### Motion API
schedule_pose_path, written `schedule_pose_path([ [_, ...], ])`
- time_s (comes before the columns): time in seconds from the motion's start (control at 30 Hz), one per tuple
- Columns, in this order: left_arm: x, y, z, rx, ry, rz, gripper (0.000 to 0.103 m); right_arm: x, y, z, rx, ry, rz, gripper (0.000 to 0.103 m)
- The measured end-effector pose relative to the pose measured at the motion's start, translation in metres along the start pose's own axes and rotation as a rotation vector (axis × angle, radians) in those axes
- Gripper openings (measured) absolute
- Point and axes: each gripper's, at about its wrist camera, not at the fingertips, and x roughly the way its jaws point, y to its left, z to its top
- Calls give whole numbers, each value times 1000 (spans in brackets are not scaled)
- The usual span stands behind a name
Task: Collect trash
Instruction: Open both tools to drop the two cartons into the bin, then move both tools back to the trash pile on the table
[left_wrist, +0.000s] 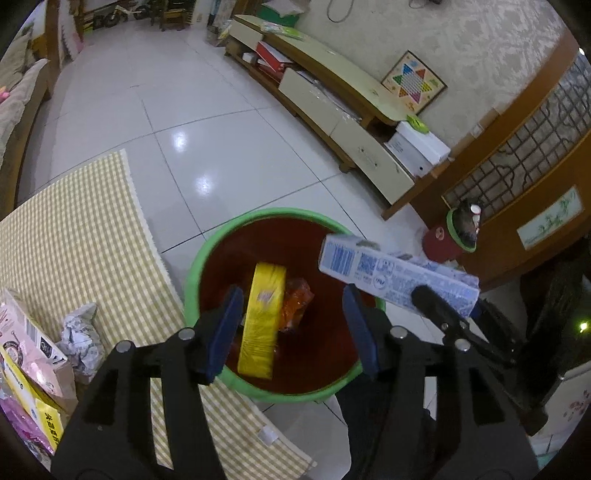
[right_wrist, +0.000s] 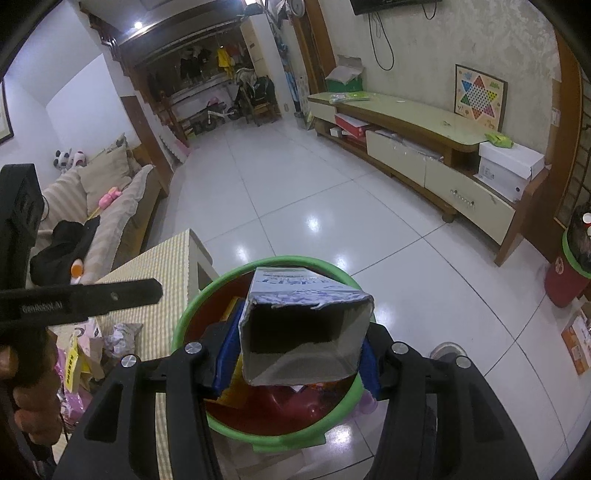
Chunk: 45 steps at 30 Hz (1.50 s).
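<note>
Right gripper (right_wrist: 295, 354) pinches an open-ended blue-and-white cardboard carton (right_wrist: 306, 332) at lower centre. Left gripper (left_wrist: 291, 328) hangs spread and empty over the green-rimmed red plastic bin (left_wrist: 192, 273).

Each camera sits on its own claw, looking forward and steeply down along the fingers. Both hang close above the green-rimmed bin (left_wrist: 280, 214) (right_wrist: 273, 260) and share it, the checked bench (left_wrist: 81, 221) (right_wrist: 155, 273), the tiled floor and the long cabinet.
</note>
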Motion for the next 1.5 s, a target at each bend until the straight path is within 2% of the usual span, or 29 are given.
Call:
schedule_pose_path([
  [0.1,-11,8,0,-26,-32,10,68,1,5,0,-12,3,6,54],
  [0.13,-16,12,0,-36,-42,10,69,2,7,-1,-18,4,7,56],
  [0.2,-23,18,0,-46,-55,14,72,1,10,-1,-26,1,12,72],
  [0.43,-55,43,-11,-92,-97,58,97,-6,35,-4,-54,-9,13,89],
  [0.53,-72,58,-21,-117,-118,80,97,-11,48,-4,-71,-16,15,94],
  [0.8,-134,92,-52,-153,-192,147,98,-31,101,-12,-133,-21,57,95],
  [1.13,-213,151,-117,-226,-252,230,98,-45,180,-36,-229,-4,155,95],
  [1.5,-254,214,-196,-369,-258,277,98,-42,266,-73,-369,44,248,95],
])
